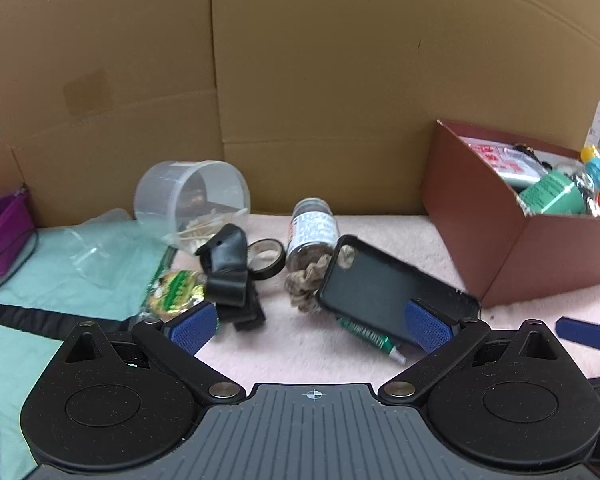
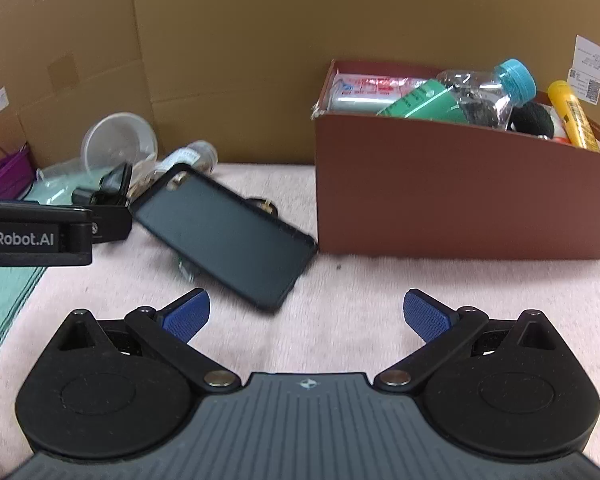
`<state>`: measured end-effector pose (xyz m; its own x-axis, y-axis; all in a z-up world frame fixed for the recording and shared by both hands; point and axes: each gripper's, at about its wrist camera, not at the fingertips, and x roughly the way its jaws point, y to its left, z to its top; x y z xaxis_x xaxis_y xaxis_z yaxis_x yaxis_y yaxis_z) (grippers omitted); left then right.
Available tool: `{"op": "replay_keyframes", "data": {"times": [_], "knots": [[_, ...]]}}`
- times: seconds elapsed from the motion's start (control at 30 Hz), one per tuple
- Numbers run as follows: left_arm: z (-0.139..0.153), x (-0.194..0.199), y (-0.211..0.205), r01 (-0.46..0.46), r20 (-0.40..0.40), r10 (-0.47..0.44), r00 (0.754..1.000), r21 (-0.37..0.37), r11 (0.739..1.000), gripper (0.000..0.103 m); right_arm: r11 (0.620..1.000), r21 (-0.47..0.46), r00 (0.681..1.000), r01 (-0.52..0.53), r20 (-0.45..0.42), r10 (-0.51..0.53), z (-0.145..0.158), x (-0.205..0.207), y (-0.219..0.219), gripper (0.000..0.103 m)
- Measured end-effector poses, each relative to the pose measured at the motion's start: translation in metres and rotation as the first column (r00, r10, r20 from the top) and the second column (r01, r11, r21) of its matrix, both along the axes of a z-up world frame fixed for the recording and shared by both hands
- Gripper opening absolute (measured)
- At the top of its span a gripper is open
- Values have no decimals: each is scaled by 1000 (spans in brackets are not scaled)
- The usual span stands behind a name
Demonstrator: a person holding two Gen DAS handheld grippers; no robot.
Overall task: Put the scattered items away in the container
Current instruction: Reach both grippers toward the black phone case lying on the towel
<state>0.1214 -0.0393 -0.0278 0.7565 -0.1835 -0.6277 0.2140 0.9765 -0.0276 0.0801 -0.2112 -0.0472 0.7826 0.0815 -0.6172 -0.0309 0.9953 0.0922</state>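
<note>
The phone case (image 2: 224, 236) lies tilted on the pink mat (image 2: 360, 304), propped on clutter, just left of the brown box (image 2: 452, 200). Left gripper (image 1: 312, 324) and right gripper (image 2: 306, 316) both stand spread wide, holding nothing. The case is probably light, flexible and slick; its raised near edge suits pinching.

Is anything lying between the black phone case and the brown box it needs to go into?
Nothing visible does. Only bare pink mat separates the phone case from the brown box; the case's corner nearly reaches its front wall.
</note>
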Motion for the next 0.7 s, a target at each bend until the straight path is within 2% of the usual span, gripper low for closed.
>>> {"op": "replay_keyframes", "data": {"times": [0.13,0.23,0.33,0.4,0.47,0.5,0.63,0.7], "knots": [[-3,20,2,2,-51,-6,999,-77,997,94,1000,23,1000,3,-3,-3,-4,16,-2,98],[-9,29,1,17,-77,-24,997,-80,997,87,998,59,1000,0,-10,0,-8,25,-3,90],[-17,36,0,44,-114,-52,992,-73,996,74,995,95,1000,3,-23,0,-13,33,-5,82],[-22,40,1,50,-137,-62,989,-91,995,56,993,117,1000,1,-28,2,-16,37,-6,78],[-24,41,4,52,-139,-68,988,-115,992,48,993,115,1000,-7,-16,9,-16,39,-6,76],[-24,41,5,56,-141,-74,987,-127,990,41,993,115,1000,-13,-12,14,-16,39,-6,75],[-21,31,6,63,-130,-78,988,-116,991,31,991,117,998,-67,6,66,-14,37,0,49],[-20,26,7,59,-124,-73,990,-111,992,30,993,81,997,-83,13,82,-13,34,5,45]]}}
